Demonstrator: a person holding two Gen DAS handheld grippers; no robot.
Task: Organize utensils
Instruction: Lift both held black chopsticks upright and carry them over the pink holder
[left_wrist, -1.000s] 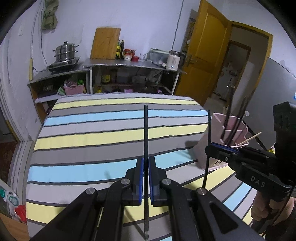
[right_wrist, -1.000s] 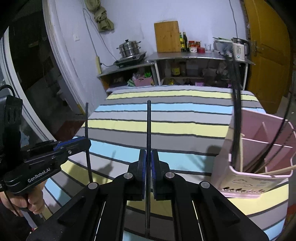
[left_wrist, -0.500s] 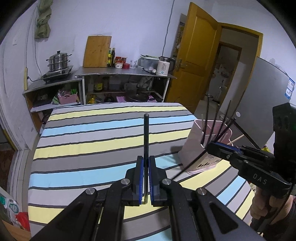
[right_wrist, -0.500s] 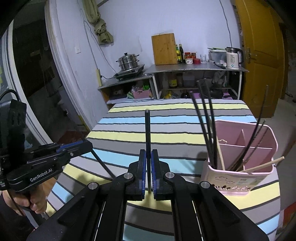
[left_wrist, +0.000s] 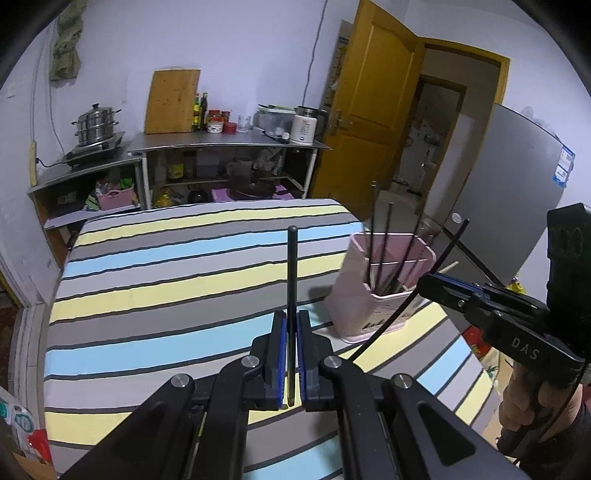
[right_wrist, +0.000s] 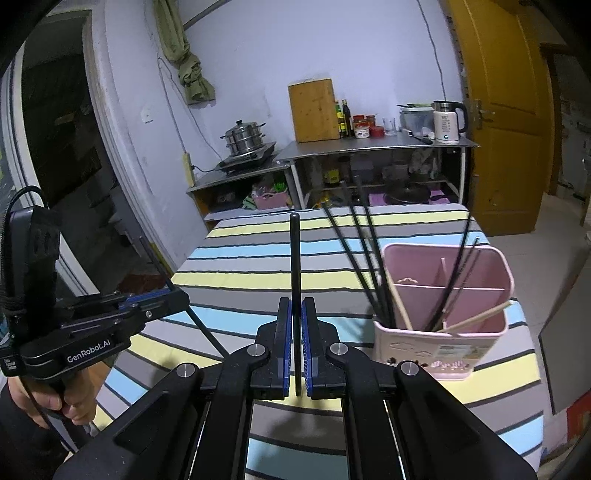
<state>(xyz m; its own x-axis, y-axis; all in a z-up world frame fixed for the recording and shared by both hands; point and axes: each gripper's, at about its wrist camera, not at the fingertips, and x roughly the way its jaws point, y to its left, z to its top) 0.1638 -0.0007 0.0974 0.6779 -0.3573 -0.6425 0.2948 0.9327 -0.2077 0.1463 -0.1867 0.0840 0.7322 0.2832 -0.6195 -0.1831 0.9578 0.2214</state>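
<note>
Two grippers: left (left_wrist: 291, 354), right (right_wrist: 296, 349) fingers each clamp a black chopstick (left_wrist: 292, 280) | striped tablecloth (left_wrist: 166, 280) | kitchen shelves (left_wrist: 229, 142) behind

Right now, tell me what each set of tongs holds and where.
Left tongs: black chopstick, pinched near its lower end. Right tongs: another black chopstick, also gripped near its lower end.

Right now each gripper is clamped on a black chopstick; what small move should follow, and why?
Probably carry the right gripper toward the pink holder and lower its black chopstick in. Others already stand there, it is nearest that side, and the left gripper is also shut on one.
</note>
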